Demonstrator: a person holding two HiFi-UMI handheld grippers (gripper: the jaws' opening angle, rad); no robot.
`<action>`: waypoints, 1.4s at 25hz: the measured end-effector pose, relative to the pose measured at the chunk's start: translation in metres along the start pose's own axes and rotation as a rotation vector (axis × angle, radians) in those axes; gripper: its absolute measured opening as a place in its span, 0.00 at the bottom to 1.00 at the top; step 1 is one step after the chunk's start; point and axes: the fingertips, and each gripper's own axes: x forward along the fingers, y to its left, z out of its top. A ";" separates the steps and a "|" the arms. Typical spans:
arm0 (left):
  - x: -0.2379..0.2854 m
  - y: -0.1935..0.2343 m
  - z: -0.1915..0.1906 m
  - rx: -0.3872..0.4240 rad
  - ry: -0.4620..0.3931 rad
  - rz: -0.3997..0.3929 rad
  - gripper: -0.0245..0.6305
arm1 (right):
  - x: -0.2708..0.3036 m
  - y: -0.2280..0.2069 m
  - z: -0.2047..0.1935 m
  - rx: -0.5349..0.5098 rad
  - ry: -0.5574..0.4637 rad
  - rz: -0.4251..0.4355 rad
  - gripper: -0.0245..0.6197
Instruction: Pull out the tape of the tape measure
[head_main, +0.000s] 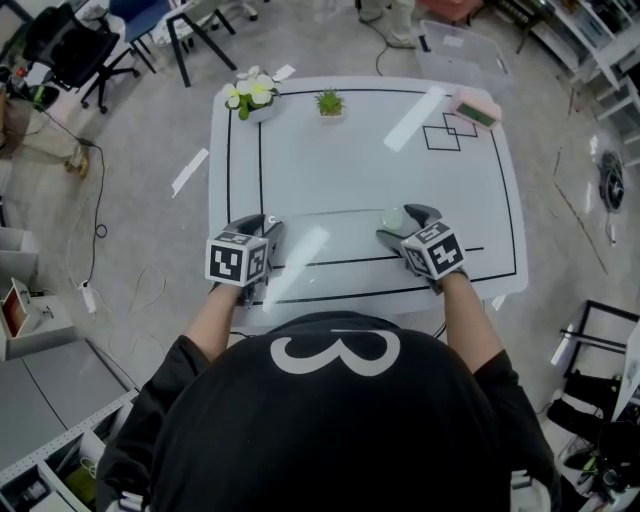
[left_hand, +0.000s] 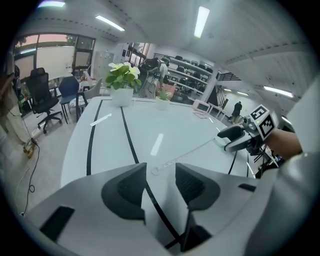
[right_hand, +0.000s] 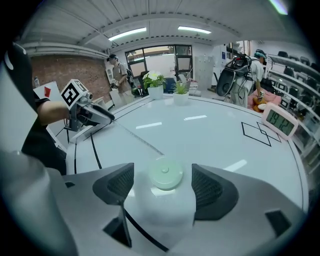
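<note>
Tape (left_hand: 186, 153) stretched along desk's (head_main: 360, 170) near edge, pull apparently done: L gripper (left_hand: 160, 171), R gripper (right_hand: 162, 177) both gape, tape measure (right_hand: 166, 172) ungripped.

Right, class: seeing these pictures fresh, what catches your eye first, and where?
A thin tape runs across the white table, from the round pale-green tape measure between the open jaws of the right gripper to the open jaws of the left gripper. White flowers stand at its far left corner.
</note>
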 end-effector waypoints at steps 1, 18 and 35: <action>-0.002 0.000 0.000 -0.004 -0.003 -0.005 0.30 | -0.003 0.000 0.002 0.008 -0.010 -0.001 0.59; -0.116 -0.081 0.070 0.061 -0.344 -0.258 0.40 | -0.132 0.098 0.103 0.043 -0.506 0.154 0.29; -0.246 -0.178 0.123 0.194 -0.671 -0.502 0.04 | -0.244 0.184 0.155 -0.017 -0.863 0.298 0.05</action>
